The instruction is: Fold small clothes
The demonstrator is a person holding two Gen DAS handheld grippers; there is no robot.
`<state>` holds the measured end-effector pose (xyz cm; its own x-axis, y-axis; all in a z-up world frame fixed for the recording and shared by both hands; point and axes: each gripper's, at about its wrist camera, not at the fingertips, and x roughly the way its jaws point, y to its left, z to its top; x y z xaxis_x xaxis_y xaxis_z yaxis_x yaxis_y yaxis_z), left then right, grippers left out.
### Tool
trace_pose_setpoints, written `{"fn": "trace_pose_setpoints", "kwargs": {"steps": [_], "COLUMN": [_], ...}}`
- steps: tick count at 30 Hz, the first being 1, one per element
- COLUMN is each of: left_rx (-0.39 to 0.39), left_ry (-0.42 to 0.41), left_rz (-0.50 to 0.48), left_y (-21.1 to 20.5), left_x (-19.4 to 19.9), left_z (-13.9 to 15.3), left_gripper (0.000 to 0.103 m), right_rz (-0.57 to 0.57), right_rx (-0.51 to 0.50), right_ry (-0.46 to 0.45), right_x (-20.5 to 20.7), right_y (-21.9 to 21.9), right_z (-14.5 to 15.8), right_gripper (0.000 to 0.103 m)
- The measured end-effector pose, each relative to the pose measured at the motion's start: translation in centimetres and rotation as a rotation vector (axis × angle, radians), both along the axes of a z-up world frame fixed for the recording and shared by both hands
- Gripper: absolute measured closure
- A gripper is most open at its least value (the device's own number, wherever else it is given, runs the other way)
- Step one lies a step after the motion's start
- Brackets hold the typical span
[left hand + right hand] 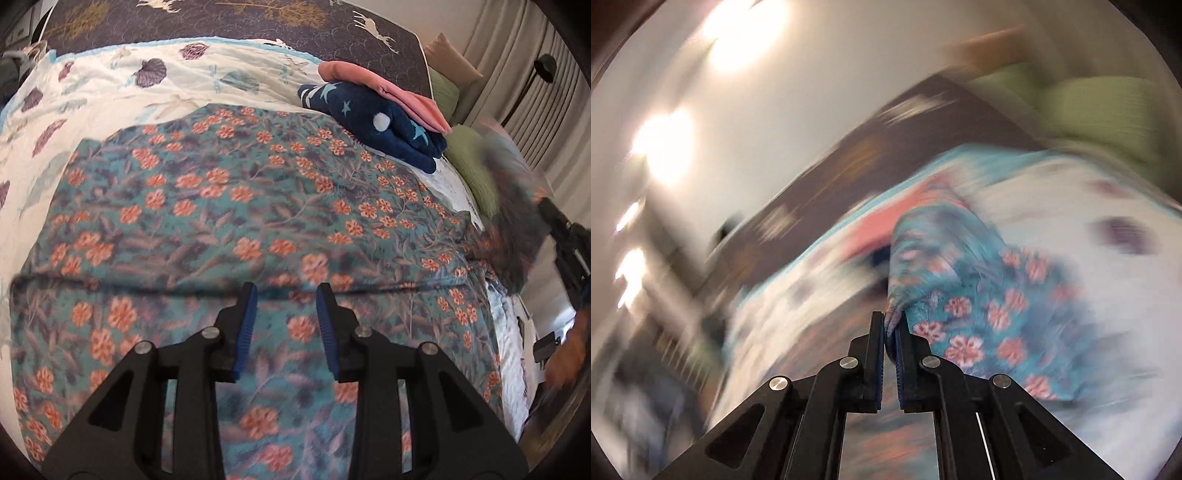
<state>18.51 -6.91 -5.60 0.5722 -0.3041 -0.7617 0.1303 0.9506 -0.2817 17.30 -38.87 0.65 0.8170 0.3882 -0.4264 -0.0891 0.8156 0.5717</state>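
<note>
**Floral garment spread on the bed, one corner pinched**

Here, nearest of all, the left gripper (285, 295) hangs over the floral garment (236, 206) with its jaws parted and nothing between the blue pads (246, 328); cloth shows through the gap. The garment, teal with orange flowers, lies spread across the bed, and a folded edge runs across it just at the fingertips. To the left and beyond it, the white shell-print bedspread (110, 92) is bare, with open room along that side. On the right the garment's edge rises, blurred, toward the right gripper (565, 236), seen dark at the rim and cut off there.

From the right wrist view, the right gripper (891, 325) is clamped on a gathered corner of the garment (964, 295), which bunches up from the pinch and drapes away to the right. That whole picture is smeared.

Further back, a folded navy star-print cloth (384, 125) lies with a pink folded cloth (391, 96) on top, near the far right edge of the bed. Green pillows (476, 170) lie beside them, and a dark deer-print blanket (236, 26) runs across the far end.
</note>
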Motion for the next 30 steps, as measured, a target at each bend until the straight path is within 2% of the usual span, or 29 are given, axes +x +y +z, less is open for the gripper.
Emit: {"fn": "trace_pose_setpoints", "kwargs": {"steps": [2, 3, 5, 6, 9, 13, 16, 17, 20, 21, 23, 25, 28, 30], "left_rx": [-0.026, -0.042, -0.059, -0.075, -0.126, -0.182, -0.263, -0.27, -0.246, -0.254, -0.291, -0.284, -0.198, -0.163], "left_ry": [-0.003, -0.004, -0.005, -0.008, -0.009, 0.017, 0.058, 0.066, 0.092, 0.103, 0.142, 0.14, -0.006, -0.092], "left_rz": [0.001, -0.004, -0.016, -0.029, -0.061, -0.087, -0.116, -0.123, -0.114, -0.103, -0.086, -0.08, -0.112, -0.137], "left_y": [1.0, 1.6, 2.1, 2.3, 2.5, 2.4, 2.2, 2.0, 1.0, 1.0, 0.8, 0.6, -0.3, -0.5], "left_x": [-0.6, -0.9, -1.1, -1.3, -1.4, -1.4, -1.4, -1.4, -0.5, 0.0, 1.2, 1.7, 1.5, 1.5], "left_z": [0.0, 0.1, 0.2, 0.3, 0.6, 0.4, -0.1, -0.2, -0.8, -1.0, -1.3, -0.8, 3.2, 6.4], "left_gripper": [0.056, 0.055, 0.055, 0.054, 0.054, 0.053, 0.045, 0.043, 0.043, 0.046, 0.095, 0.095, 0.095, 0.095], "right_rz": [0.167, 0.217, 0.25, 0.266, 0.294, 0.298, 0.282, 0.276, 0.271, 0.269, 0.267, 0.264, 0.241, 0.197], "right_rx": [-0.042, -0.088, -0.163, -0.166, -0.12, -0.132, -0.126, -0.118, -0.078, -0.07, -0.073, -0.083, -0.099, -0.106], "right_ry": [0.05, 0.09, 0.145, 0.189, 0.279, 0.289, 0.29, 0.299, 0.314, 0.313, 0.31, 0.305, 0.292, 0.267], "right_x": [0.9, 1.2, 1.4, 1.5, 1.7, 0.6, -0.2, -0.2, -0.1, -0.1, -0.3, -0.5, -1.1, -1.3], "right_y": [5.3, 7.7, 10.3, 11.1, 11.6, 11.2, 10.2, 9.8, 9.2, 9.2, 9.1, 9.0, 8.1, 6.7], "right_z": [-1.2, -2.3, -4.2, -5.4, -7.5, -8.0, -8.4, -8.6, -9.2, -9.0, -8.9, -8.7, -7.9, -7.0], "right_gripper": [0.097, 0.097, 0.097, 0.096, 0.096, 0.095, 0.089, 0.089, 0.089, 0.089, 0.089, 0.089, 0.089, 0.082]}}
